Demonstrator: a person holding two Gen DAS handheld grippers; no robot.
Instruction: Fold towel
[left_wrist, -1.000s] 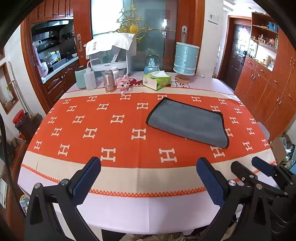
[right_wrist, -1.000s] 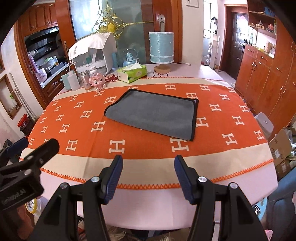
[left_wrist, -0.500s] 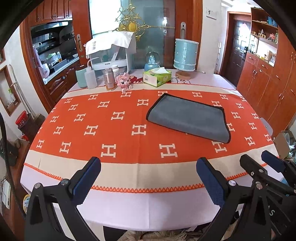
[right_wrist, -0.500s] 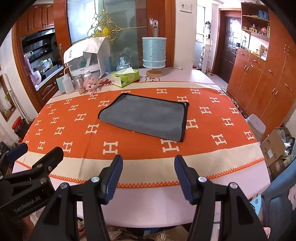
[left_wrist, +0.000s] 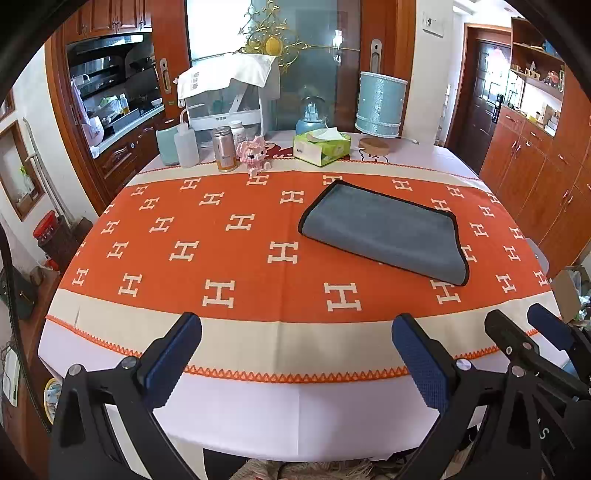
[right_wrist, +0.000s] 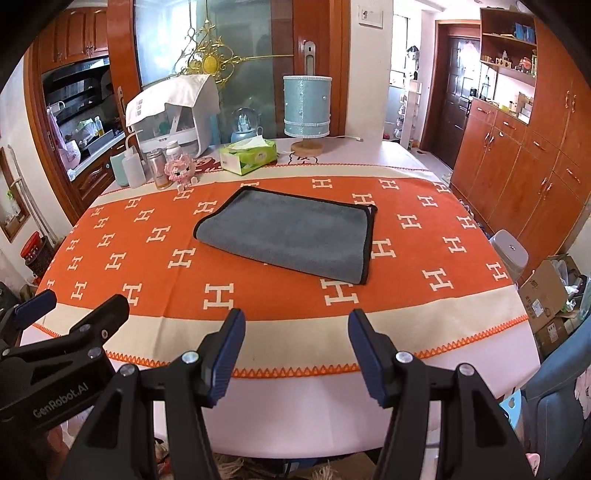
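Your left gripper (left_wrist: 295, 354) hangs off the bench (left_wrist: 258, 402) near edge, jaws spread wide, holding nothing. Your right gripper (right_wrist: 295, 350): same, jaws released, narrower gap, empty. Grey towel (right_wrist: 291, 230) lies folded mid-bench on the orange cloth (right_wrist: 258, 291), well apart from both.

Towel (left_wrist: 384, 230) lies on tablecloth (left_wrist: 221, 258), tissue box (left_wrist: 322, 148) behind.

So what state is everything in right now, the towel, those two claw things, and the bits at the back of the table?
towel: folded, lying flat on the orange cloth, touched by nothing
left gripper: fingers wide open, empty, over the near table edge
right gripper: fingers open, empty, short of the towel
tissue box: open, a tissue sticking out
lamp: upright; lit or not, unclear
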